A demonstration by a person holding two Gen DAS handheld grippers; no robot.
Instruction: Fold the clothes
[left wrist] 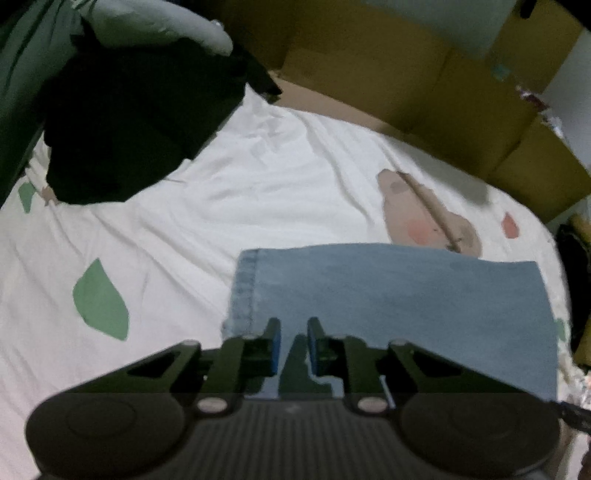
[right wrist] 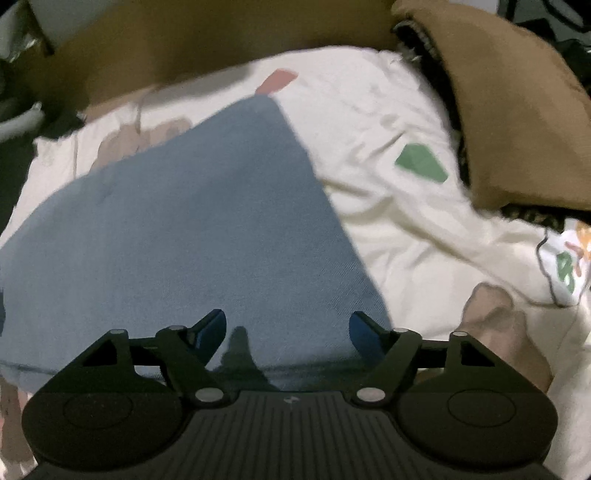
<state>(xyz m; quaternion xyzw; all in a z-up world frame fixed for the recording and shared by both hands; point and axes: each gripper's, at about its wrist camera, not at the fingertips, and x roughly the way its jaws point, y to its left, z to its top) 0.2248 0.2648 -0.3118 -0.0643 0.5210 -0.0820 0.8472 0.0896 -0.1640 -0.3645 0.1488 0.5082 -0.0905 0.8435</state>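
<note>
Light blue jeans [left wrist: 399, 295] lie folded flat on the white bed sheet [left wrist: 221, 192]; their stitched hem runs down the left side in the left wrist view. My left gripper [left wrist: 293, 332] hovers over the jeans' near left part, its blue-padded fingers a narrow gap apart with nothing pinched between them. In the right wrist view the jeans [right wrist: 177, 229] fill the left half. My right gripper [right wrist: 287, 328] is wide open just above their near edge, and its shadow falls on the denim.
A dark garment [left wrist: 133, 122] and pale green cloth [left wrist: 159, 22] lie at the far left of the bed. Cardboard boxes [left wrist: 424, 85] line the far side. A brown garment [right wrist: 517, 110] lies at the right, and a printed white cloth [right wrist: 565, 266] lies near it.
</note>
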